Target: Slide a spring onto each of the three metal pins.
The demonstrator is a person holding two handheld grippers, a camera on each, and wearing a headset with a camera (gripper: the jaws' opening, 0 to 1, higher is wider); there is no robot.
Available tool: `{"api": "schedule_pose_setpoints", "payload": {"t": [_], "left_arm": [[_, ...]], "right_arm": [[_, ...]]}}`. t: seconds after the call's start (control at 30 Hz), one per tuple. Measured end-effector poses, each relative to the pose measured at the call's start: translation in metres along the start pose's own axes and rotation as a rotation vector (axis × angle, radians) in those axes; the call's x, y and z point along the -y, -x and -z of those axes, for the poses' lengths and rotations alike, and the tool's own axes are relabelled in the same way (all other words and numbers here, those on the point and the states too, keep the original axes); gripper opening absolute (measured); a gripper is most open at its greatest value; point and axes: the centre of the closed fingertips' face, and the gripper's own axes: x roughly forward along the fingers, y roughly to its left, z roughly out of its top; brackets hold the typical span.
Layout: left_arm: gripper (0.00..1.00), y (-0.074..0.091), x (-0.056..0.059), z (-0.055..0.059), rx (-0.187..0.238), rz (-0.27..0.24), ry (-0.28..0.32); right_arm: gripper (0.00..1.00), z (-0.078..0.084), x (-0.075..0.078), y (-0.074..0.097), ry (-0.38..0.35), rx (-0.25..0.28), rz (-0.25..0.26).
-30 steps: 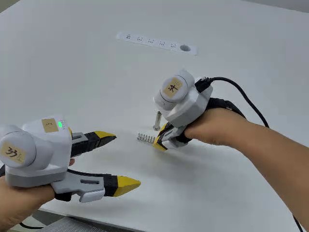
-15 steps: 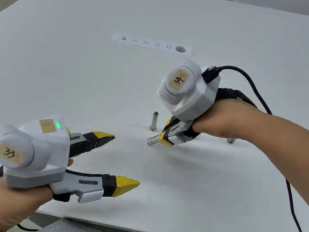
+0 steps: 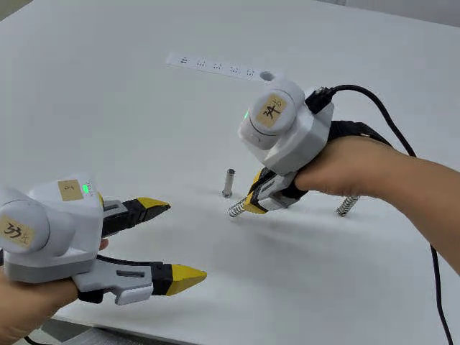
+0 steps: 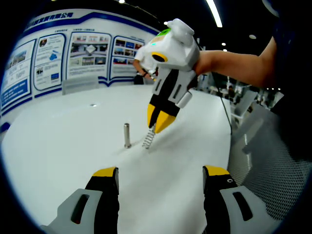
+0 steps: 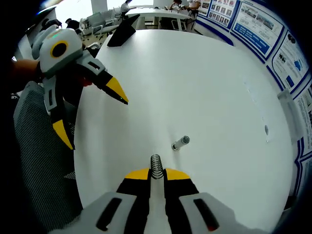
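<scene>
Head view: one spring pinched in my right hand-held gripper, just beside the one upright metal pin.
I count two springs and one pin. The held spring sticks out tilted from the pressed-together jaws, near the pin but not on it. The second spring sits on the white tabletop by my right hand. My left hand-held gripper hangs spread and empty, well apart from the pin on the near side. One white power strip lies at the far side.
</scene>
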Motion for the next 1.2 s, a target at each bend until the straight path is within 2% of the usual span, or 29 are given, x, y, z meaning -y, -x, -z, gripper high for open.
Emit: {"api": "schedule_pose_setpoints", "payload": {"t": [0.27, 0.63, 0.83, 1.2], "left_arm": [[0.71, 0.0, 0.0, -0.001, 0.006, -0.001, -0.002], [0.71, 0.001, -0.001, -0.002, 0.014, -0.006, -0.002], [0.72, 0.002, -0.003, -0.004, 0.017, -0.011, -0.003], [0.72, 0.003, -0.003, -0.001, 0.014, -0.015, 0.003]], "right_arm": [[0.11, -0.007, 0.003, 0.018, 0.012, -0.004, -0.014], [0.11, -0.023, 0.023, 0.046, 0.052, -0.02, 0.018], [0.11, -0.031, 0.031, 0.05, 0.079, -0.037, 0.024], [0.11, -0.041, 0.035, 0.036, 0.127, -0.085, 0.006]]}}
